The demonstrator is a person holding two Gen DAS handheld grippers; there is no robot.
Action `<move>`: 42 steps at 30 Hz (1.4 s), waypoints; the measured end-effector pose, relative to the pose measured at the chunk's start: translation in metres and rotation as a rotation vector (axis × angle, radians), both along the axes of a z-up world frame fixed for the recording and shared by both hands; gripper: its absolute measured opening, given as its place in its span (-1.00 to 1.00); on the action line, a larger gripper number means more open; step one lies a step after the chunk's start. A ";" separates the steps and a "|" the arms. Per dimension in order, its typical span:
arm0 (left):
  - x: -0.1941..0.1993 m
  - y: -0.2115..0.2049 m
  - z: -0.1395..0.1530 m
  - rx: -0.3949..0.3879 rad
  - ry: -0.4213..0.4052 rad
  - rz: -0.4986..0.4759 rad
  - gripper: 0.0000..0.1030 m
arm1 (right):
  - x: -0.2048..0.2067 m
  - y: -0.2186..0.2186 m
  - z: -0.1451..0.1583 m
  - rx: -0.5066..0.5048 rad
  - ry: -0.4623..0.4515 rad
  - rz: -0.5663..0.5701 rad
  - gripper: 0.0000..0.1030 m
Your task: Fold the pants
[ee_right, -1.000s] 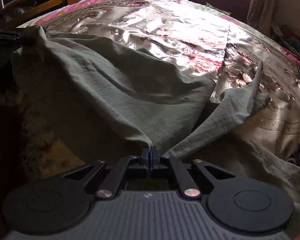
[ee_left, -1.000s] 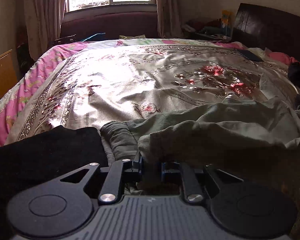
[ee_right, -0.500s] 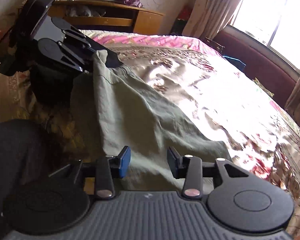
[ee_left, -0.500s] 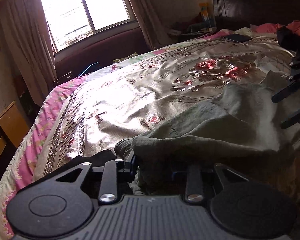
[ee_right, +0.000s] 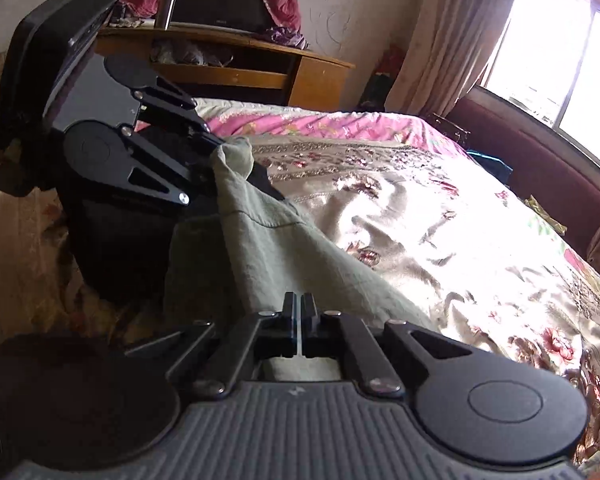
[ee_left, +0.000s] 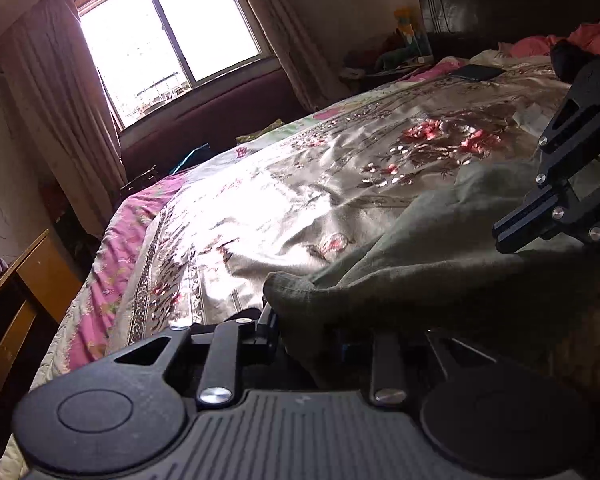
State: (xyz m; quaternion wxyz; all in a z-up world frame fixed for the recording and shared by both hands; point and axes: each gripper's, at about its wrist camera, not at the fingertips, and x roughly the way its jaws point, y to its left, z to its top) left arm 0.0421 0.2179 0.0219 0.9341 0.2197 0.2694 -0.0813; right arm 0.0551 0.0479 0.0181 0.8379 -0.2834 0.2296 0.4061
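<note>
Grey-green pants (ee_left: 432, 248) lie bunched near the edge of a bed, also seen in the right wrist view (ee_right: 284, 248). My left gripper (ee_left: 304, 320) is shut on a thick fold of the pants; the cloth drapes over its right finger. It shows from the side in the right wrist view (ee_right: 220, 152), holding a corner of the pants up. My right gripper (ee_right: 300, 312) has its jaws together with only a thin slit between them, just above the pants; no cloth shows between the tips. It also shows in the left wrist view (ee_left: 512, 236).
The bed has a shiny floral bedspread (ee_left: 300, 200) with a pink border (ee_left: 116, 248). A wooden desk (ee_right: 236, 68) stands by the bed. A window (ee_left: 172, 40) with curtains, a dark headboard (ee_left: 500, 4) and pink clothes (ee_left: 580, 40) lie beyond.
My right gripper let go of the pants, opened, swung round toward the left gripper, and has shut again. My left gripper lifted and tilted with its fold still held.
</note>
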 end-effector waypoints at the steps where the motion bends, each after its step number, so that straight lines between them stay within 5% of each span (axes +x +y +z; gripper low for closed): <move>1: -0.004 0.002 -0.009 0.012 0.047 0.008 -0.13 | -0.002 0.006 -0.020 -0.049 0.043 0.008 -0.95; 4: -0.032 0.007 -0.008 0.011 0.060 0.058 -0.07 | -0.008 0.010 -0.052 -0.111 0.133 0.009 -0.90; 9: -0.054 0.019 0.018 -0.023 0.012 0.140 0.03 | -0.014 -0.005 -0.048 -0.103 0.124 -0.008 -0.74; 15: -0.047 -0.018 0.032 -0.176 -0.089 0.012 0.08 | -0.007 -0.038 -0.036 -0.038 0.180 -0.164 -0.72; 17: -0.029 -0.029 0.013 -0.142 -0.026 0.017 0.09 | -0.002 -0.056 -0.032 -0.031 0.177 -0.232 -0.66; 20: -0.002 -0.029 -0.024 -0.058 0.173 0.072 0.09 | 0.011 -0.106 -0.026 -0.031 0.165 -0.412 -0.55; 23: -0.009 -0.037 -0.022 -0.031 0.154 0.077 0.09 | 0.028 -0.166 -0.020 -0.003 0.178 -0.649 -0.54; 29: -0.003 -0.074 0.000 -0.081 0.107 0.031 0.09 | 0.065 -0.271 -0.003 0.225 0.184 -1.002 -0.47; 40: 0.033 -0.203 -0.025 -0.244 0.229 -0.226 0.09 | 0.178 -0.366 -0.055 0.633 0.384 -1.235 -0.24; 41: 0.035 -0.209 -0.026 -0.247 0.236 -0.237 0.09 | 0.178 -0.370 -0.056 0.672 0.381 -1.234 -0.28; 42: 0.037 -0.216 -0.027 -0.247 0.244 -0.252 0.09 | 0.180 -0.375 -0.056 0.704 0.387 -1.235 -0.71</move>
